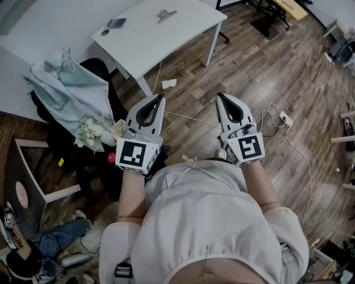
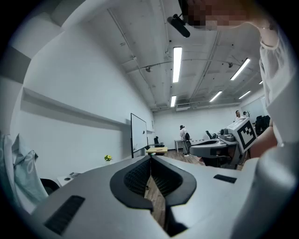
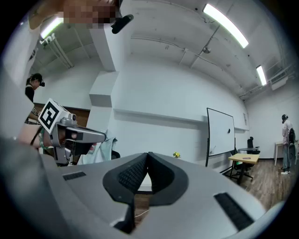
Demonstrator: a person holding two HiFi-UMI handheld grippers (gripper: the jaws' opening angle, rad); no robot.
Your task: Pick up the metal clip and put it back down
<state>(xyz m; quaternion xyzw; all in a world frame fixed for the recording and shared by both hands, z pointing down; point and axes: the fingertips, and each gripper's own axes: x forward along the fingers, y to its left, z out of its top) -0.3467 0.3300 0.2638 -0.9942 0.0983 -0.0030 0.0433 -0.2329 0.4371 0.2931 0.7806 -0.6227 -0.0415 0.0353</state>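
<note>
The metal clip (image 1: 165, 15) lies on the far part of a white table (image 1: 183, 30), well ahead of both grippers. My left gripper (image 1: 161, 97) and right gripper (image 1: 218, 95) are held side by side close to my body, above the wooden floor, and point toward the table. Each is shut with nothing between its jaws. In the left gripper view the jaws of the left gripper (image 2: 150, 158) meet tip to tip, with the right gripper (image 2: 233, 140) beside them. The right gripper view shows the right gripper (image 3: 147, 154) closed too. Neither gripper view shows the clip.
A small dark device (image 1: 116, 23) and a round object (image 1: 105, 32) lie on the table's left end. A chair draped with pale green cloth (image 1: 72, 83) and flowers (image 1: 91, 130) stands at my left. Cables and a power strip (image 1: 285, 118) lie on the floor at the right.
</note>
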